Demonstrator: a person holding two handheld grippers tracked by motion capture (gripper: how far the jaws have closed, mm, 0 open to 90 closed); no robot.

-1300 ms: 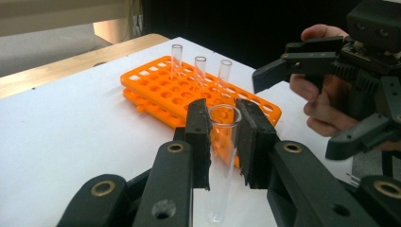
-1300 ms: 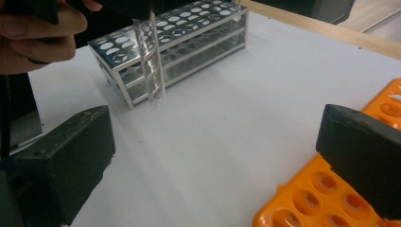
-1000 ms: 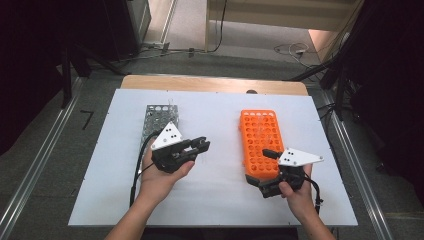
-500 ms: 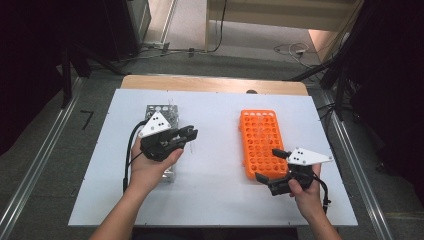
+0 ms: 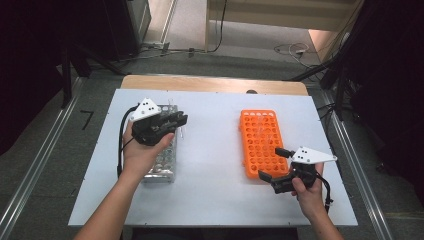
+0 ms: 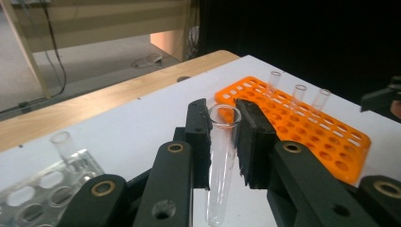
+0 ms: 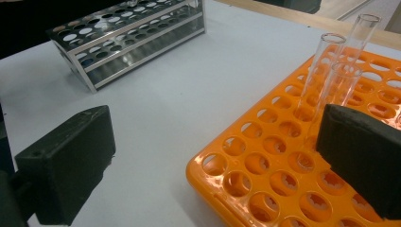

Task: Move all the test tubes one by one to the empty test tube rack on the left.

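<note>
Left gripper view: clear glass test tube (image 6: 221,161), upright, mouth up, pinched between the two black jaws of the left gripper (image 6: 222,142); lower end free in the air above the white table (image 6: 142,118). Held above the right edge of the metal rack (image 5: 162,157), beside the far end of that rack, well apart from the orange rack (image 5: 262,142).

Progress, judged: transfer of tubes from metal rack to orange rack partly done. Three tubes (image 6: 295,99) standing in the orange rack's holes; one tube in transit; one more tube (image 6: 64,144) upright in the metal rack. Remaining: carry across, insertion, then whatever stays in the metal rack.

Pose, left: hand (image 5: 142,152) over the metal rack, gripper pointing right toward the orange rack.

Pose, right: right gripper (image 5: 275,172) low at the near right corner of the orange rack, jaws spread wide, empty, one either side of the rack's corner; hand (image 5: 307,192) near the table's front edge.
</note>
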